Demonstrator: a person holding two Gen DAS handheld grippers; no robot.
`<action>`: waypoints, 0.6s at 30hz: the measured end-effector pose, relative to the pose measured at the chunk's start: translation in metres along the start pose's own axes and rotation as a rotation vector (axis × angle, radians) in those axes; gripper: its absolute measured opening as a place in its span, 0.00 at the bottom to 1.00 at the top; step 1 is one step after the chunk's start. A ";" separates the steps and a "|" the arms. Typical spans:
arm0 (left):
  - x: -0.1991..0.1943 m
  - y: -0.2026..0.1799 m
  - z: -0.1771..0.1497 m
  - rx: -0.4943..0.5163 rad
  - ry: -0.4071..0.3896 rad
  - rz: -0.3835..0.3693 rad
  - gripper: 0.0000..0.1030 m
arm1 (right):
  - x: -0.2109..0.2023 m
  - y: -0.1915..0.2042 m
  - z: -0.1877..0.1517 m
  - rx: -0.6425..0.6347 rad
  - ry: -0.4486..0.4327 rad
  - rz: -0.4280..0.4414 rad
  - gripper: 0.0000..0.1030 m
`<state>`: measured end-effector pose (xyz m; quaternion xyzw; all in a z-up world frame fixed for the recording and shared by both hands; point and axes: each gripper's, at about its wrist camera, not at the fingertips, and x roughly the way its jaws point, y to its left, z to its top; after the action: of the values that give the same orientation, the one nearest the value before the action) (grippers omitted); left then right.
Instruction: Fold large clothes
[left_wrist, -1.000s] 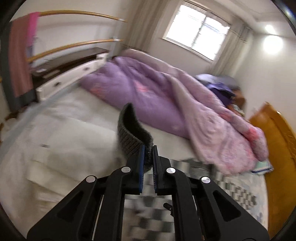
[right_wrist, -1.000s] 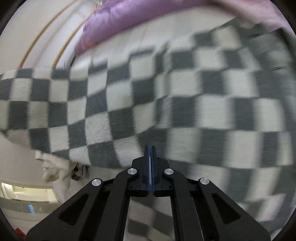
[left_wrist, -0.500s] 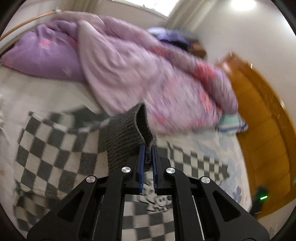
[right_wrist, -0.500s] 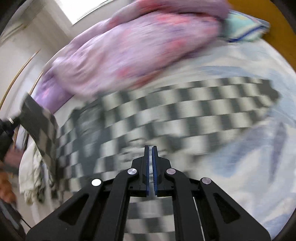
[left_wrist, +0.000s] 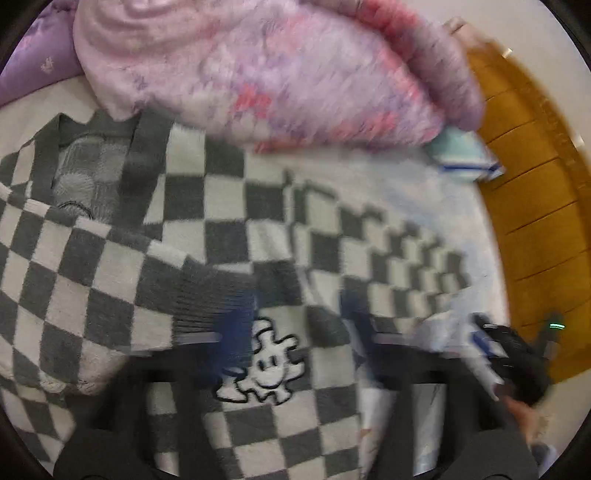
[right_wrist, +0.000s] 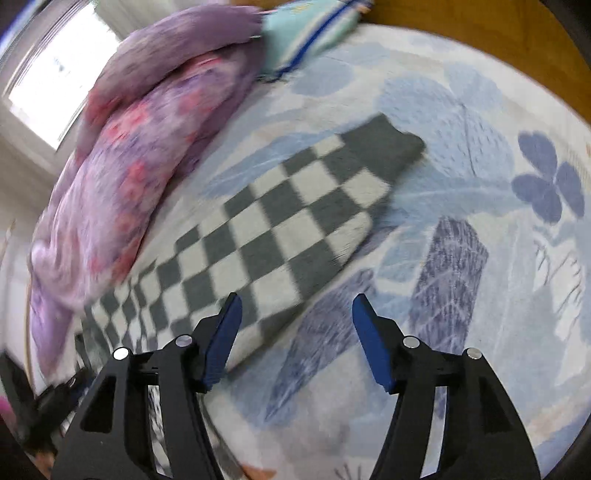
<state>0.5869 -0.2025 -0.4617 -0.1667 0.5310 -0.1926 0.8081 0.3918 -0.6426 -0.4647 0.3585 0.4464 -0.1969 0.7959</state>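
Both jaws have just been opening, nothing between them: left hand-held gripper (left_wrist: 291, 332) and right hand-held gripper (right_wrist: 295, 332) let the grey-and-white checkered knit sweater (left_wrist: 229, 229) spread flat mid-bed (right_wrist: 461, 122), ready for folding.

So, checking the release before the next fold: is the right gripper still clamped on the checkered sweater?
No: the right gripper has just opened, its jaws apart with nothing between them, and the checkered sweater lies flat on the bed.

Daylit, motion-blurred fisheye views; window (right_wrist: 48, 85) glares.
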 end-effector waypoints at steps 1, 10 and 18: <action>-0.014 0.007 -0.001 -0.021 -0.059 -0.003 0.79 | 0.006 -0.007 0.005 0.029 -0.006 0.020 0.59; -0.014 0.090 -0.015 -0.031 0.037 0.333 0.78 | 0.064 -0.047 0.015 0.323 0.023 0.019 0.62; 0.013 0.141 -0.029 -0.030 0.267 0.381 0.69 | 0.083 -0.045 0.014 0.354 -0.074 0.124 0.25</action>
<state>0.5840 -0.0879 -0.5502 -0.0482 0.6580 -0.0490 0.7498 0.4144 -0.6825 -0.5487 0.5121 0.3522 -0.2361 0.7470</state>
